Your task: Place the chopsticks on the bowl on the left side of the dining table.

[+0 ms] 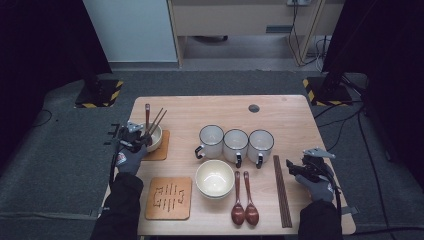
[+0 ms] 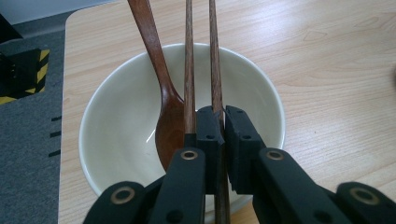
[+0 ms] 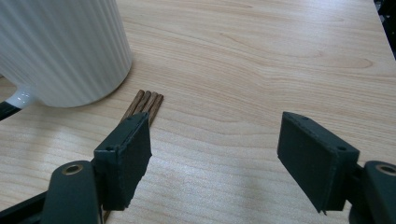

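Table (image 1: 290, 112): mid-frame, set for a meal.
Bowl (image 2: 116, 121): left of frame, on mat, collecting utensils.
Left gripper (image 2: 222, 122): jaws clamped on one chopstick (image 2: 215, 56) over bowl.
Right gripper (image 3: 215, 154): jaws apart, beside spare chopsticks (image 3: 145, 103).

One brown wooden chopstick (image 2: 215, 70) leans tilted over the cream bowl's (image 2: 112, 135) rim; pinched low.

- Far left: a bowl (image 1: 151, 137) on a mat (image 1: 161, 150), holding a spoon (image 2: 161, 88) and chopsticks (image 2: 201, 70).
- Near of it: a second mat (image 1: 169, 198).
- Centre: three mugs (image 1: 236, 145) in a row; near them a second bowl (image 1: 215, 178), two spoons (image 1: 244, 200) to its right.
- Right: more chopsticks (image 1: 281, 192) lying near to far.
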Available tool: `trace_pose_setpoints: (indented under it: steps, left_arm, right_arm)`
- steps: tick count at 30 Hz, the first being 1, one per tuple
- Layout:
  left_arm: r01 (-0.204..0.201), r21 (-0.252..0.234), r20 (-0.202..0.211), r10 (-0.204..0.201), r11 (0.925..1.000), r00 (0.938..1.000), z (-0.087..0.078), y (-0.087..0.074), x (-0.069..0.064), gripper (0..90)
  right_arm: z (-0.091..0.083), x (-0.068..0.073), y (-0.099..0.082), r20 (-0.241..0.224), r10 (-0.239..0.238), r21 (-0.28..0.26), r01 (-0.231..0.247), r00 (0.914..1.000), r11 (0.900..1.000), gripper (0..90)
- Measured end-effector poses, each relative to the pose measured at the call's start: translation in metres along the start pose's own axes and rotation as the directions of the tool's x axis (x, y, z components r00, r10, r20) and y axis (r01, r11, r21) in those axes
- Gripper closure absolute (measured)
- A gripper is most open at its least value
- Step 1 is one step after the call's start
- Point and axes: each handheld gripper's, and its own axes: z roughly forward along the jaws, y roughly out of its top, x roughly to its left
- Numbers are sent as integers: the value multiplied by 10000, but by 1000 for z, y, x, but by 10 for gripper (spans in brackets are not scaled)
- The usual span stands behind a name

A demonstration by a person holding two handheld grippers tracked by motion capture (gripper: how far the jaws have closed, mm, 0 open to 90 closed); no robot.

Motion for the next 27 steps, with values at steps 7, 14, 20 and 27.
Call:
trace_pose_setpoints:
  steps: [7, 14, 20, 27]
  left_arm:
    - [144, -95, -95, -145, 9999, 9999, 3, 2, 0, 835]
    - [157, -108, -143, -158, 9998, 9998, 4, 3, 0, 833]
    - [132, -189, -182, -135, 9997, 9997, 1, 4, -1, 822]
    - [152, -486, -203, -162, 9987, 9997, -6, 6, 0, 755]
  right_arm:
    - [0, 0, 0, -9, -9, 9, 9, 10000, 10000, 258]
    - [0, 0, 0, -12, -8, -1, 8, 10000, 10000, 260]
    - [0, 0, 0, -14, -14, -11, 14, 10000, 10000, 260]
    - [0, 0, 0, -52, -69, -30, 68, 10000, 10000, 260]
